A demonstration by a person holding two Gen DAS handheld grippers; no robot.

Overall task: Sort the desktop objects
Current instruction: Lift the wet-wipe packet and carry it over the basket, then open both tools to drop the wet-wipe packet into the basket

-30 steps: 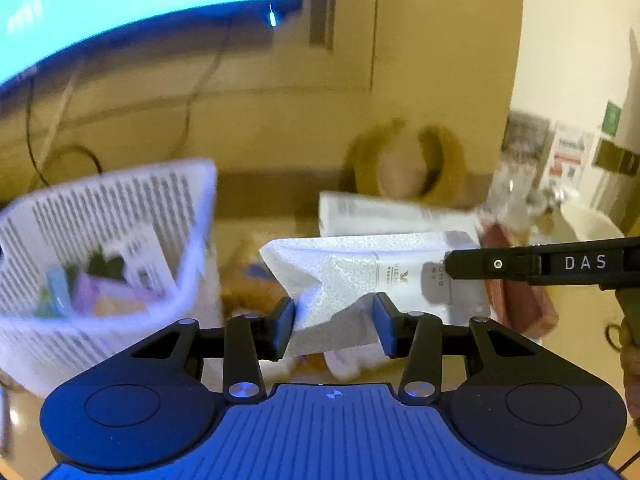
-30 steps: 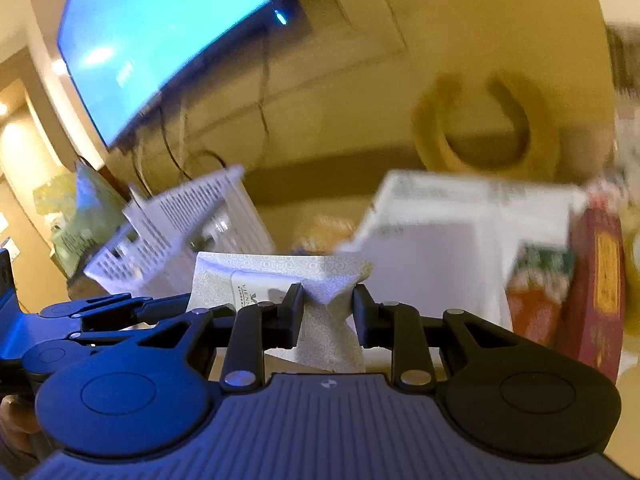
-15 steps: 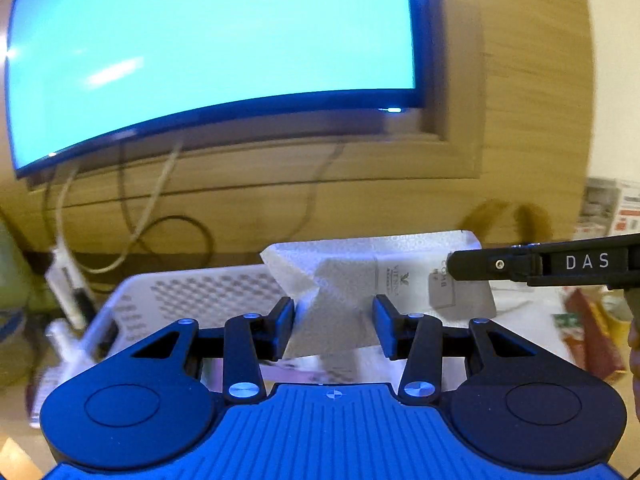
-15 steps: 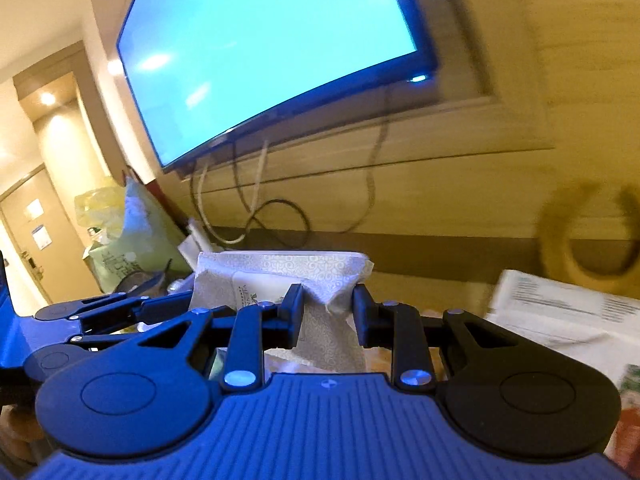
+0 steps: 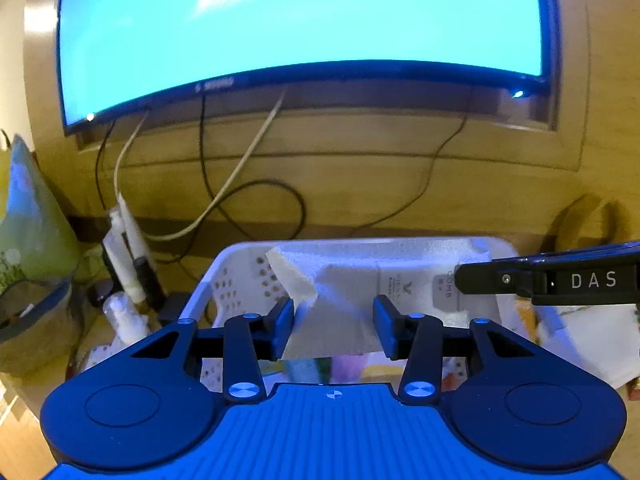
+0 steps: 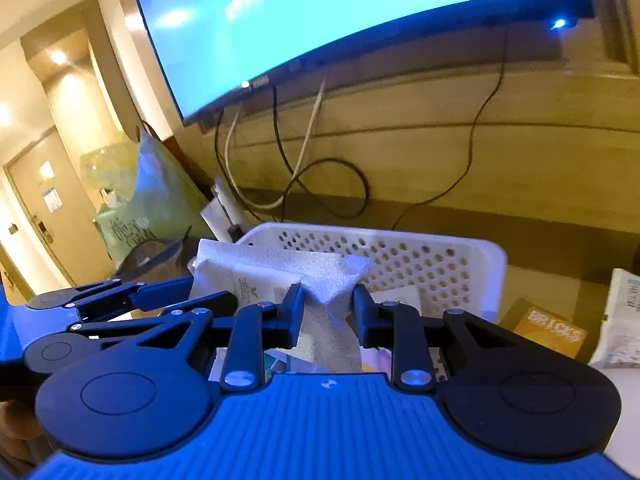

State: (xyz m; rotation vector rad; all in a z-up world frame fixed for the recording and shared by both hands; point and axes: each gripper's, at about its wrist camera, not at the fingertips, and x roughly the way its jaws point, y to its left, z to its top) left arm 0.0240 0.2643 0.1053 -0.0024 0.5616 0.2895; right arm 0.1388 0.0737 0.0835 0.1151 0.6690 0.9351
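Note:
Both grippers hold one white tissue pack between them, just above a white perforated basket. My left gripper is shut on the pack's left end. My right gripper is shut on its pinched right end. The right gripper's finger, marked DAS, shows at the right of the left wrist view. The left gripper shows at the left of the right wrist view. The basket holds several coloured items under the pack.
A lit TV screen hangs on the wooden wall, with cables trailing below. A green bag and bottles stand left of the basket. An orange box and a white packet lie to its right.
Both grippers have carried the tissue pack leftward, from beside the basket to above it. The TV now fills the upper view. The grip on the pack is unchanged.

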